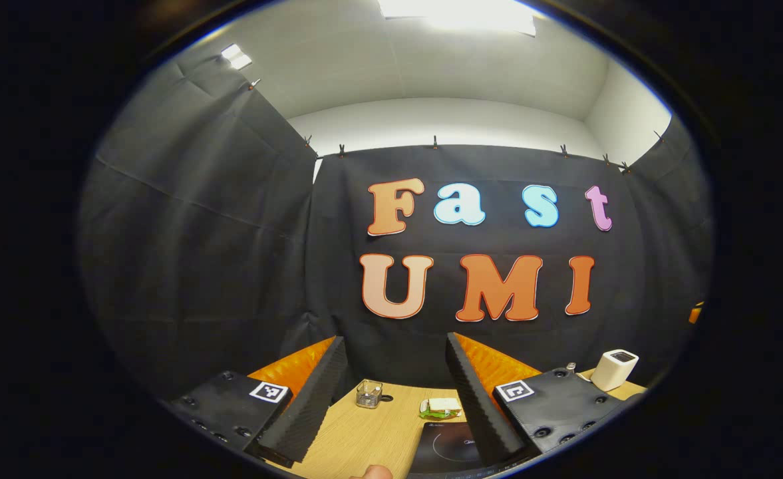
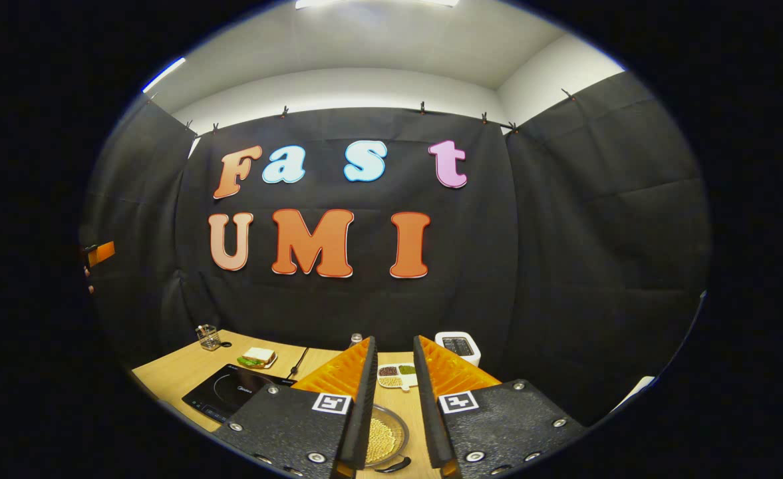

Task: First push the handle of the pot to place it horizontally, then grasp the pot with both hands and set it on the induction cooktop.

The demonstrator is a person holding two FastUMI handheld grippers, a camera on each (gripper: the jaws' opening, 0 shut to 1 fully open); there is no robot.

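Beneath the right gripper [image 2: 394, 399], round pot [image 2: 384, 436] holds pale beans.

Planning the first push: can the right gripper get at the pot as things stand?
Probably yes. The right gripper is open and the pot lies just ahead and below, showing in the gap between its fingers. Nothing stands between them; the dish sits farther back.
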